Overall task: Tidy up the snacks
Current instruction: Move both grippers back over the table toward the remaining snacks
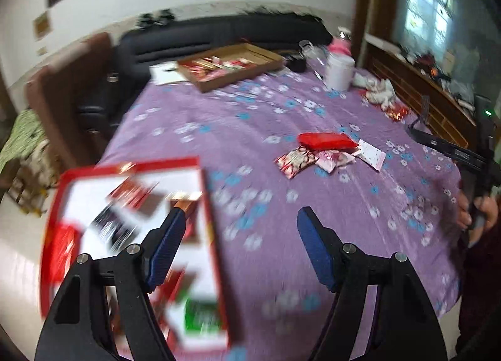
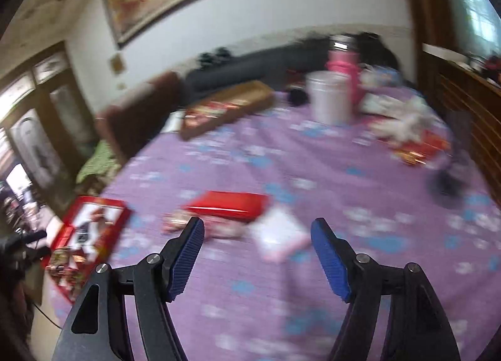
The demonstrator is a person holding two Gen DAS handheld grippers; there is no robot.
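Note:
A red-rimmed tray [image 1: 131, 166] with several snack packets stands at the near left of the purple table; it also shows in the right wrist view [image 2: 123, 220]. A red packet [image 1: 325, 141] lies mid-table with small patterned packets [image 1: 296, 159] and a white-pink packet [image 1: 371, 152] beside it. In the right wrist view the red packet [image 2: 225, 204] and the white-pink packet [image 2: 278, 235] lie just ahead of my right gripper [image 2: 258, 226], which is open and empty. My left gripper [image 1: 241, 213] is open and empty, its left finger over the tray's right edge.
A brown cardboard box [image 1: 231, 66] of snacks stands at the far side. A white cup [image 1: 338, 72] and a pink bottle [image 2: 343, 69] stand far right. More wrappers [image 1: 383, 97] lie at the right edge. A dark sofa [image 1: 219, 32] is behind the table.

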